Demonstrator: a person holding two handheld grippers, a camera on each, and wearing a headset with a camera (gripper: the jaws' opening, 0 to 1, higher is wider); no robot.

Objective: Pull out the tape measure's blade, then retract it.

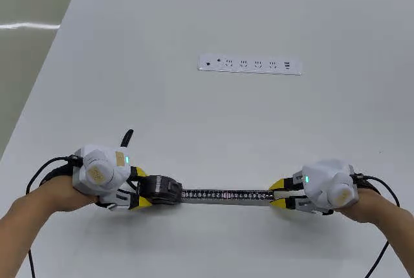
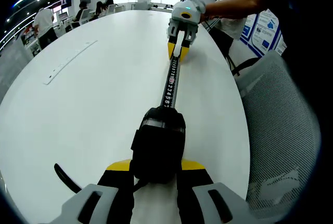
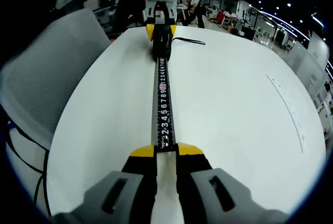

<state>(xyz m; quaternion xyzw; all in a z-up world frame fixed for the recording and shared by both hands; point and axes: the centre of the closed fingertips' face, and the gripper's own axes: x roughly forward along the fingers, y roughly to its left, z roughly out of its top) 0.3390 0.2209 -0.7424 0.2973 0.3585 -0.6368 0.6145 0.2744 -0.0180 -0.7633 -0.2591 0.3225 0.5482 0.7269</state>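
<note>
**Tape measure stretched between two grippers along the counter's near edge**

We see the tape measure's black case (image 1: pixel 160 189) sitting near the counter's (image 1: pixel 194 110) near edge, toward its left end. The blade (image 1: pixel 226 195) is drawn out and runs straight to the right, parallel to that edge, with its printed numbers facing up. We cannot tell whether the blade touches the counter.

The left gripper (image 1: pixel 142 189) has its yellow-tipped fingers (image 2: pixel 118 168) closed on either side of the case, which fills the gap between them in the left gripper view. The right gripper (image 1: pixel 278 194) pinches the blade's free end, and in the right gripper view its fingers (image 3: pixel 141 152) are clamped together on it. Each gripper lies low over the counter, held from behind by a hand.

A short black strap (image 1: pixel 127 138) lies on the counter just behind the left gripper. Farther toward the middle of the counter, well apart from the tape measure, lies a white power strip (image 1: pixel 250 64), also parallel to the near edge. A grey mesh chair (image 2: pixel 281 130) stands beside the counter's near edge.
</note>
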